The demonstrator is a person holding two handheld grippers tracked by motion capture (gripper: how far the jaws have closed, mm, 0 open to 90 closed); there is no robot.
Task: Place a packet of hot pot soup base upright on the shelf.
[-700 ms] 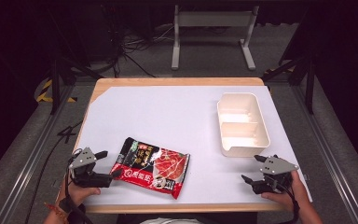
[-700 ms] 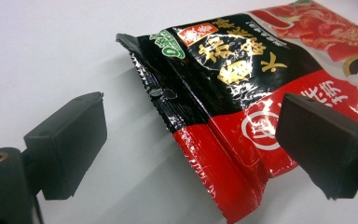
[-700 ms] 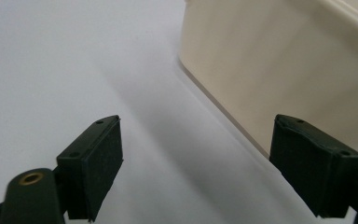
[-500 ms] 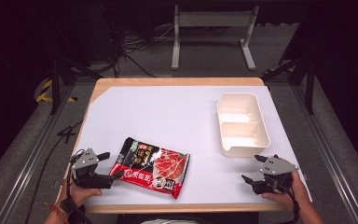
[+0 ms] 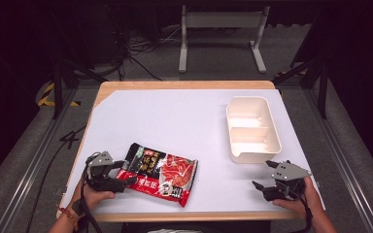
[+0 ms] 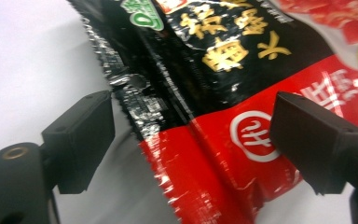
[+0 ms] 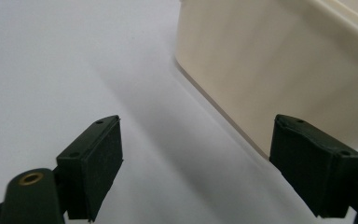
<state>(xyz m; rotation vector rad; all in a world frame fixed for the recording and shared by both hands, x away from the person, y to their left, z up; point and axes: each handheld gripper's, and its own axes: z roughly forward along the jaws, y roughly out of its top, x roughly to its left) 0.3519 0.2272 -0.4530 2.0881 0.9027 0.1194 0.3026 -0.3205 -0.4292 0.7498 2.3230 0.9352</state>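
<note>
crept a little closer to the red-and-black snack packet (image 6: 223,116) at 7 o'clock on the table (image 5: 175,116): left gripper (image 5: 119,173) now straddling its crimped edge, jaws apart. probably about to pinch. right gripper (image 5: 267,177) unmoved, spread and empty beside the cream two-compartment tray (image 5: 252,128).

Printed on the glossy red and black plastic food packet (image 6: 223,116): large yellow Chinese characters on the black part, white ones on the red part, a white round logo, too blurred for sure reading.
</note>
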